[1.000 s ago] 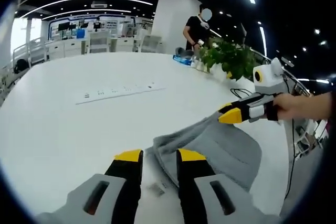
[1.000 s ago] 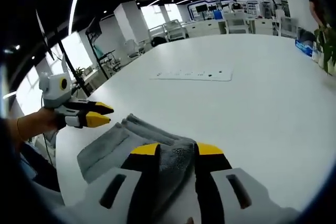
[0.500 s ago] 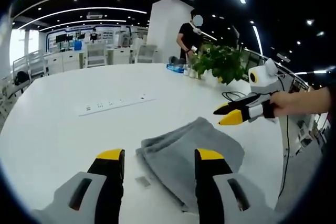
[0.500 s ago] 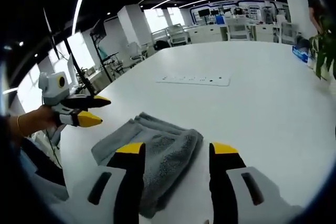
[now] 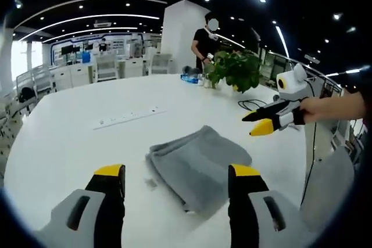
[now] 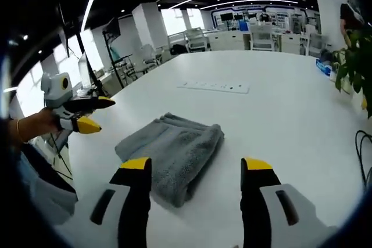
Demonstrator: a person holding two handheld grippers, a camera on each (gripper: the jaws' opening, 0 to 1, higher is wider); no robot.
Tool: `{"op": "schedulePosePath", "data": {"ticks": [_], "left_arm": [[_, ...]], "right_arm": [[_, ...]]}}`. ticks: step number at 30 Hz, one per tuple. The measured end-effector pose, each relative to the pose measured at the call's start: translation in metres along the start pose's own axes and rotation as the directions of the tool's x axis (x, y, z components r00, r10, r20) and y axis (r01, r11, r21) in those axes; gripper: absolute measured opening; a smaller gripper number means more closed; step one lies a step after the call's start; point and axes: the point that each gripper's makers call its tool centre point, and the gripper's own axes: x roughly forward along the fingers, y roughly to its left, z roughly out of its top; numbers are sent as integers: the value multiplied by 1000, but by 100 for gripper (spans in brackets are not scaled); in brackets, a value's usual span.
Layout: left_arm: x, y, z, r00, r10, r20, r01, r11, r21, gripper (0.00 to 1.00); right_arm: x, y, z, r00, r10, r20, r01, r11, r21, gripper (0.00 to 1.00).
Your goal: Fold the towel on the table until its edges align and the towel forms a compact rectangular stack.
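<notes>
A grey towel (image 5: 197, 161) lies folded into a thick rectangle on the white table (image 5: 64, 143); the right gripper view has the same towel (image 6: 171, 152) ahead of its jaws. My left gripper (image 5: 174, 172) is open, held above and short of the towel, with nothing between its jaws. My right gripper (image 6: 195, 164) is open too, pulled back from the towel's near edge. In the left gripper view the right gripper (image 5: 264, 121) hangs to the right of the towel in a hand. The left gripper (image 6: 84, 114) appears at the left in the right gripper view.
A white power strip (image 5: 128, 116) lies on the table beyond the towel. A potted plant (image 5: 235, 71) and a blue box (image 5: 189, 77) stand at the far edge, with a person (image 5: 204, 39) behind them. A black cable (image 6: 363, 149) runs along the table edge.
Both grippers opened and drew back from the towel, which now rests flat and free on the table. Earlier the right gripper's jaws were closed on the towel's folded edge.
</notes>
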Motion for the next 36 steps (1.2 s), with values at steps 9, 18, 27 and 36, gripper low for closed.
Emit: {"op": "schedulePosePath", "data": {"ticks": [9,18,27,36], "left_arm": [[-40,-24,-9,997,28,76,-27,999,-19,81],[-65,-44,-40,996,57,64,-52,996,-79,89],[-79,-57,-48,996,52,70,-46,995,-86,92],[-83,-64,-46,996,38,76,-33,997,-73,94]], "right_arm": [[-30,25,-29,1000,4,-5,-4,1000,-13,65],[-57,49,-52,999,26,38,-28,999,29,68],[-71,64,-68,999,27,43,-29,998,49,69],[-82,69,-75,999,17,51,-20,998,58,69]]}}
